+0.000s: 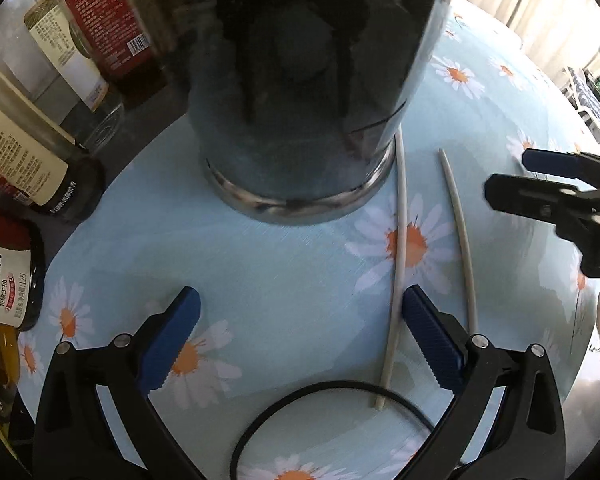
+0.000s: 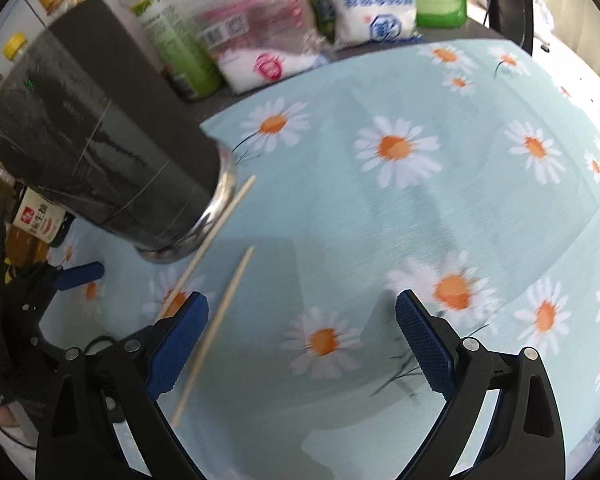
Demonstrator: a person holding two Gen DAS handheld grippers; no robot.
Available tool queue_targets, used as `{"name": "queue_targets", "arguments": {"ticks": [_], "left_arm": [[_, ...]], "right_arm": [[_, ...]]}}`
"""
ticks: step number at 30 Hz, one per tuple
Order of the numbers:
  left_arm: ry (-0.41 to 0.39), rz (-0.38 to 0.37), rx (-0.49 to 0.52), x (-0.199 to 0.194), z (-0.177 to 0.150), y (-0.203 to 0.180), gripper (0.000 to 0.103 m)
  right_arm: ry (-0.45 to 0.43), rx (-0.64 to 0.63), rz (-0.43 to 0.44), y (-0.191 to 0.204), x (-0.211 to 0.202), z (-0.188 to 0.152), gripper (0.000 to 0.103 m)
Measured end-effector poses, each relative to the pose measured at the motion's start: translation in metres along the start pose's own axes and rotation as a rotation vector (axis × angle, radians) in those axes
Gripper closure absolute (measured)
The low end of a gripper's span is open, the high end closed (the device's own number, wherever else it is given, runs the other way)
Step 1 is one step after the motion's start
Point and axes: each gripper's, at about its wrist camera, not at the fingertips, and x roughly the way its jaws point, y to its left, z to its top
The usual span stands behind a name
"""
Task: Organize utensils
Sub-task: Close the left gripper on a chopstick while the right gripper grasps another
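Two chopsticks lie flat on the daisy-print table (image 1: 260, 280), side by side but apart. The longer chopstick (image 1: 398, 264) has its far tip right at the base of the dark holder cup (image 1: 296, 120); the shorter chopstick (image 1: 458, 236) sits just to its right. The cup stands upright w/ its shiny metal rim down on the cloth, prob. the place the sticks are meant to go.

Left claw (image 1: 300, 336) is spread wide, nothing in it, low over the table; its right finger sits just beside the longer stick, so it looks lined up for a pick, though neither pad touches yet. Right claw (image 2: 302, 340) is also wide apart and empty, over bare cloth w/ the sticks near its left finger. Frame is blurry there, so it's likely on the move.

Sauce bottles (image 1: 40, 152) crowd the table's left edge, and a black cable loop (image 1: 332, 416) lies under the left claw. Snag risk, I'd say.
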Motion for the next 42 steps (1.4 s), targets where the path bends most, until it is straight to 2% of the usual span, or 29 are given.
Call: {"name": "queue_targets", "arguments": {"ticks": [2,6,9,13,14,15,16,17,18,20,21,23,25,26,28,31,38,42], "left_arm": [[-0.003,0.0,0.005,0.0,-0.001,0.0,0.004],[-0.023,0.003,-0.015,-0.005,-0.01,0.005,0.004],[-0.024,0.007,-0.026,-0.006,-0.011,0.006,0.004],[-0.025,0.006,-0.026,-0.006,-0.02,0.011,0.004],[-0.02,0.005,-0.029,-0.006,-0.02,0.012,0.004],[-0.016,0.004,-0.031,-0.006,-0.019,0.013,0.004],[-0.015,0.005,-0.035,-0.005,-0.017,0.012,0.004],[-0.017,0.006,-0.042,-0.005,-0.018,0.013,0.004],[-0.018,0.011,-0.048,-0.001,-0.01,0.016,0.004],[-0.014,0.015,-0.063,-0.003,-0.01,0.017,0.007],[-0.011,0.015,-0.063,-0.005,-0.011,0.014,0.012],[-0.013,0.011,-0.051,-0.009,-0.014,0.003,0.026],[-0.018,0.006,-0.04,-0.015,-0.017,-0.008,0.048],[-0.012,0.001,-0.036,-0.018,-0.018,-0.017,0.053],[-0.001,-0.013,-0.022,-0.02,-0.02,-0.029,0.076],[0.024,-0.043,-0.015,-0.023,-0.022,-0.046,0.098],[0.089,-0.192,-0.153,-0.027,-0.039,-0.063,0.098],[0.087,-0.187,-0.215,-0.035,-0.053,-0.079,0.098]], "right_arm": [[0.027,0.004,-0.011,0.008,0.005,0.001,0.013],[0.036,0.014,-0.133,0.025,0.013,0.002,0.011],[0.038,-0.031,-0.212,0.037,0.02,0.001,0.012],[0.005,-0.029,-0.224,0.04,0.018,-0.006,0.014],[0.005,-0.026,-0.224,0.039,0.016,-0.007,0.021],[0.003,-0.011,-0.23,0.038,0.012,-0.009,0.035],[-0.003,0.004,-0.234,0.035,0.006,-0.012,0.042],[-0.005,0.01,-0.235,0.034,0.003,-0.014,0.055],[-0.006,0.01,-0.233,0.031,-0.001,-0.015,0.074],[-0.004,0.011,-0.231,0.028,-0.006,-0.017,0.091],[-0.003,0.008,-0.221,0.024,-0.007,-0.018,0.096],[0.0,0.009,-0.187,0.014,-0.011,-0.019,0.098],[0.02,0.042,-0.128,0.002,-0.015,-0.017,0.099],[0.031,0.061,-0.103,-0.006,-0.017,-0.014,0.099],[0.035,0.092,-0.074,-0.017,-0.018,-0.013,0.099],[0.038,0.136,-0.032,-0.038,-0.024,-0.01,0.098],[-0.014,0.193,0.029,-0.089,-0.05,0.003,0.098],[-0.06,0.159,0.05,-0.108,-0.068,0.015,0.098]]}}
